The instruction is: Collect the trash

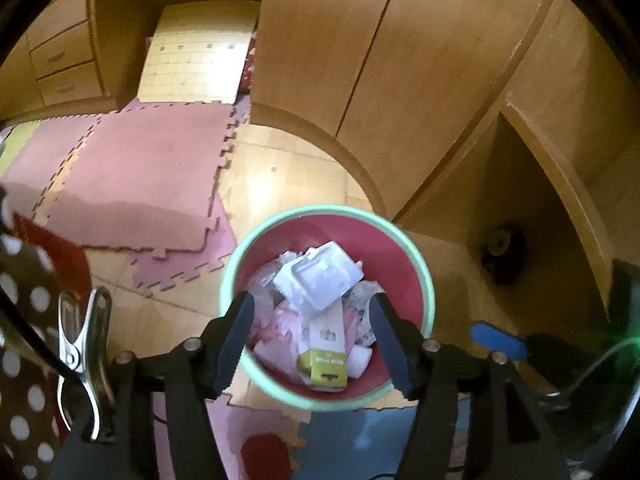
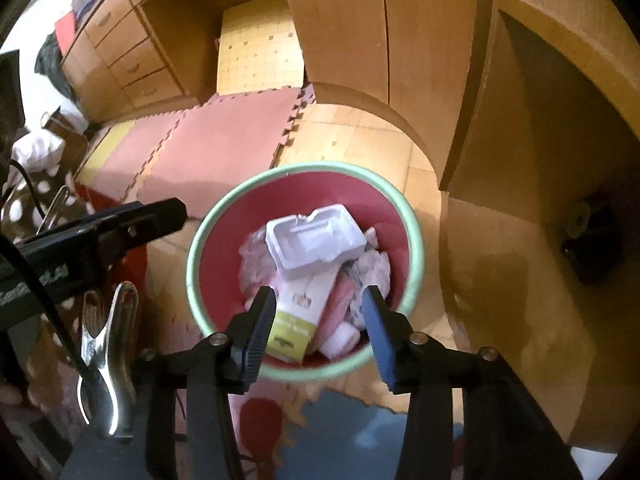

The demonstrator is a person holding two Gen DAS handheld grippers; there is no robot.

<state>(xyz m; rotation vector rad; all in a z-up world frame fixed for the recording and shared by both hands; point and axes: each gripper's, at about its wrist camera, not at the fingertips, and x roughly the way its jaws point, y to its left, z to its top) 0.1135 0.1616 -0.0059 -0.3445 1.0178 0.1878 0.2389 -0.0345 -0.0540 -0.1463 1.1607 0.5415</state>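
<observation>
1. Left gripper (image 1: 312, 308) and right gripper (image 2: 318, 304) both hang over the bin (image 1: 424, 276), jaws parted, nothing between the pads.
2. Trash sits directly beneath: a white plastic tray (image 2: 316, 240) on top, a carton (image 2: 298, 312) nearer the tongs.
3. Judged light, thin, crushable; take by an edge.
4. Beyond: foam floor mats (image 1: 152, 172), wooden cupboards (image 1: 360, 60).

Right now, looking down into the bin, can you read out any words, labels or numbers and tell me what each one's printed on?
None can be read out.
White and green carton in the bin: white lettering on its green band, too blurred to read.
Same carton, right wrist view: a small picture and a line of print, also blurred.
White plastic tray: no print visible.
Crumpled wrappers: faint print, too small to tell.
</observation>
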